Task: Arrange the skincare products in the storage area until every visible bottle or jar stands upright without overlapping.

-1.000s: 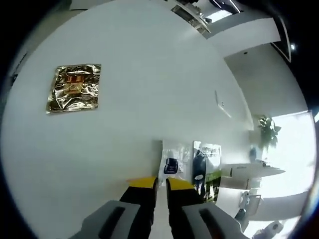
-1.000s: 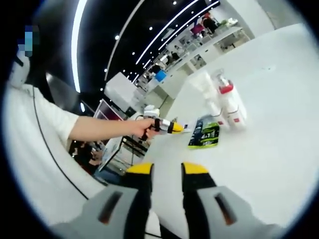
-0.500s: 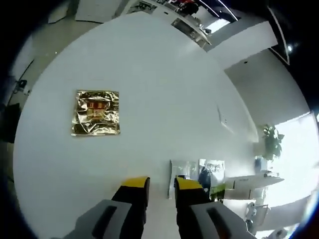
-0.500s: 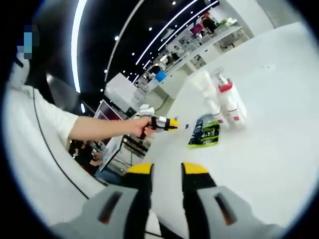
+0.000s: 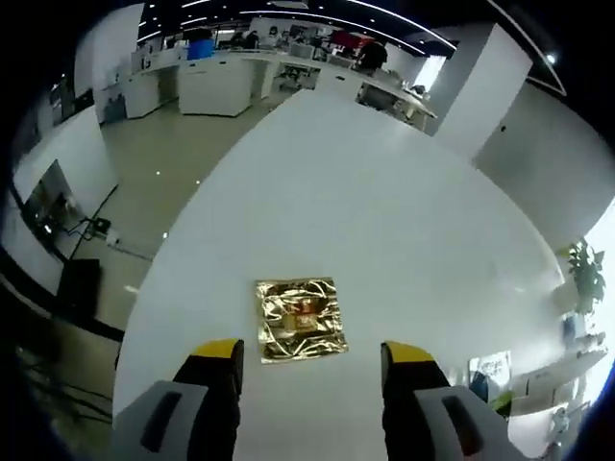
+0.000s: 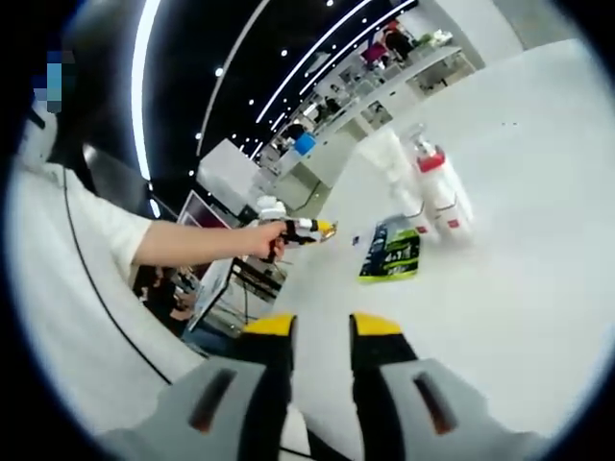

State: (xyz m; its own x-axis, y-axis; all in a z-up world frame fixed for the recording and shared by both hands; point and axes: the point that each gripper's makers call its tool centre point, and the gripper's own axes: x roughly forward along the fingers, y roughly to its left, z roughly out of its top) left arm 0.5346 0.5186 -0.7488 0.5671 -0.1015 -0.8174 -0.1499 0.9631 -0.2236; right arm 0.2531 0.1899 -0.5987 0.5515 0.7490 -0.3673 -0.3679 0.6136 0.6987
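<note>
A crumpled gold foil sachet (image 5: 300, 320) lies flat on the white table (image 5: 384, 192), just beyond my left gripper (image 5: 312, 355), which is wide open with nothing in it. In the right gripper view a person's hand holds the left gripper (image 6: 325, 228) out over the table's edge. Further along the table, two white bottles with red trim (image 6: 444, 197) sit beside a white tube (image 6: 396, 173); I cannot tell whether they stand upright. A green and black sachet (image 6: 389, 254) lies flat before them. My right gripper (image 6: 322, 331) is slightly open, holding nothing.
More sachets (image 5: 490, 370) lie near the table's right edge in the left gripper view. The table's left edge (image 5: 183, 250) drops to an office floor with desks behind. A person's arm (image 6: 192, 245) and white sleeve reach in from the left of the right gripper view.
The left jaws have gone from nearly shut to wide open. Its camera has swung, so the gold sachet now sits between the jaws. The right gripper has stayed put.
</note>
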